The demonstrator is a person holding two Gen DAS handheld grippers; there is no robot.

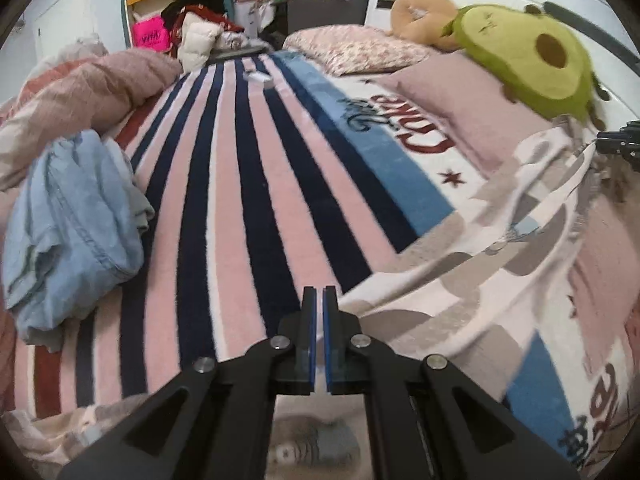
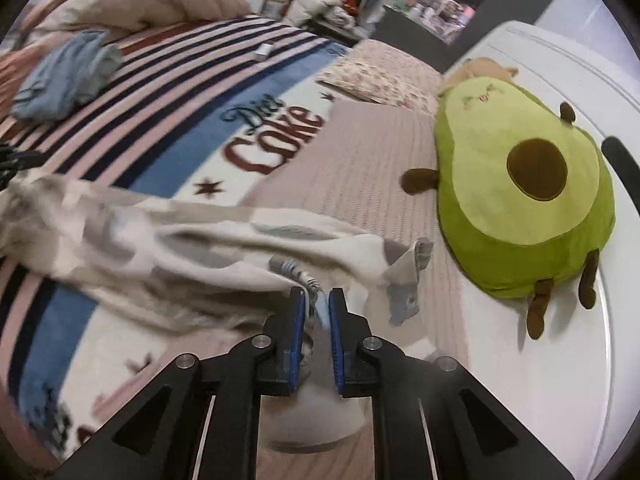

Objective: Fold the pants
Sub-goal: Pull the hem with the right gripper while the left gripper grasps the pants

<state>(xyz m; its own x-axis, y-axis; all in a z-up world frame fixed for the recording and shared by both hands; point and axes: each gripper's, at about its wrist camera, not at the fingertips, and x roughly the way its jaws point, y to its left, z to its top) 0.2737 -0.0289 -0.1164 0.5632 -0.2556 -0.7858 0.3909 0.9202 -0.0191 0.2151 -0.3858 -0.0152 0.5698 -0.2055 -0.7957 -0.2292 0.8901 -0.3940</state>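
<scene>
My right gripper (image 2: pixel 318 300) is clamped on a bunched fold of the patterned pants (image 2: pixel 168 248); the cloth trails away to the left across the striped Diet Coke blanket (image 2: pixel 256 148), near the bed's right edge by the avocado plush (image 2: pixel 520 200). My left gripper (image 1: pixel 319 300) has its pads pressed together; whether they pinch fabric I cannot tell. A blue garment (image 1: pixel 76 220) lies crumpled at the blanket's left edge.

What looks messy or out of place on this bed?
A blue garment lies crumpled in a heap on the striped blanket. The patterned pants sprawl unfolded and wrinkled, with fabric pinched in the right gripper.
</scene>
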